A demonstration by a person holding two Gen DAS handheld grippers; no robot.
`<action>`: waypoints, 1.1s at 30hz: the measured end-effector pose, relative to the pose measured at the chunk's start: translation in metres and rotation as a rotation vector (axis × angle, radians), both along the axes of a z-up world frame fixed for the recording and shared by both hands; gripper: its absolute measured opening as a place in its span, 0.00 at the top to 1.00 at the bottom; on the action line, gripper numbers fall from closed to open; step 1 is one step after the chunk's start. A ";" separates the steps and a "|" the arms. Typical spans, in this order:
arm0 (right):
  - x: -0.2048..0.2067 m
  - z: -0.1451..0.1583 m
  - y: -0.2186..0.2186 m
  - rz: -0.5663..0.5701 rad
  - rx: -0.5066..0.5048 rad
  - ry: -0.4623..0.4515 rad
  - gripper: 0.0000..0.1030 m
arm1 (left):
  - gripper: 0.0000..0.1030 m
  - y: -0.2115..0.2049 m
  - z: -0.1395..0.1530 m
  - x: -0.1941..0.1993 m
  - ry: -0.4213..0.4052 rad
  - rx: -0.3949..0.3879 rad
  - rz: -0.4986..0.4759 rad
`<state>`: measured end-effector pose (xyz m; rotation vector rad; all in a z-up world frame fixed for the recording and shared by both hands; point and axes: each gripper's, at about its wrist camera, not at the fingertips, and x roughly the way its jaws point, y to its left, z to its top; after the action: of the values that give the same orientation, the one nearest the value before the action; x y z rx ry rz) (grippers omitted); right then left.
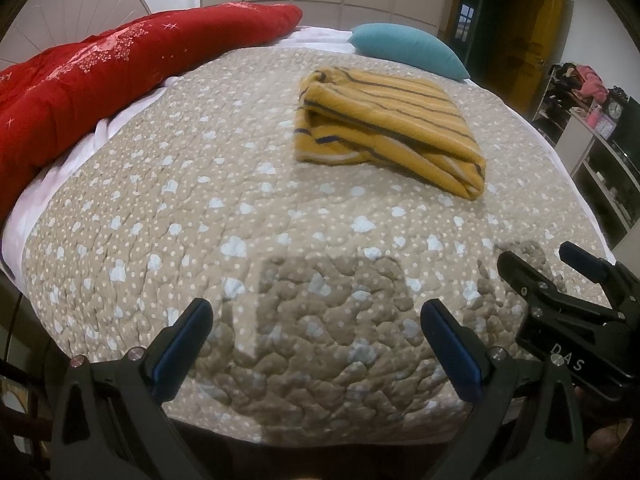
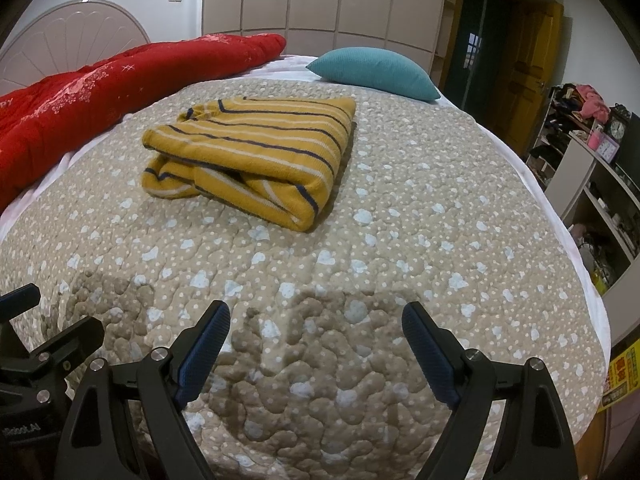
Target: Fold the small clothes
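A folded mustard-yellow garment with dark and white stripes lies on the beige quilted bedspread, towards the far half of the bed. My left gripper hovers open over the near part of the quilt, well short of the garment, with nothing between its blue pads. My right gripper is open too and holds nothing; it hangs over the near edge of the bed. In the left wrist view the right gripper shows at the right edge.
A red quilt runs along the left side of the bed. A teal pillow lies at the far end. Shelves with clutter and a clock stand to the right, a wardrobe behind.
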<state>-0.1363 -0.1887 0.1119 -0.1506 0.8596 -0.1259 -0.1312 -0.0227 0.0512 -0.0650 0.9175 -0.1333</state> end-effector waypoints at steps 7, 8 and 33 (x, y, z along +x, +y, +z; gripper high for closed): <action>0.000 -0.003 0.002 0.005 -0.001 0.006 0.11 | 0.00 0.002 -0.004 0.001 0.012 0.001 0.007; 0.000 -0.003 0.002 0.005 0.000 0.007 0.11 | 0.00 0.002 -0.004 0.001 0.013 0.000 0.007; 0.000 -0.009 0.002 0.009 0.004 0.012 0.10 | 0.00 0.004 -0.014 0.003 0.041 0.002 0.010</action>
<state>-0.1362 -0.1864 0.1032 -0.1520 0.8714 -0.1149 -0.1278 -0.0191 0.0373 -0.0704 0.9582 -0.1219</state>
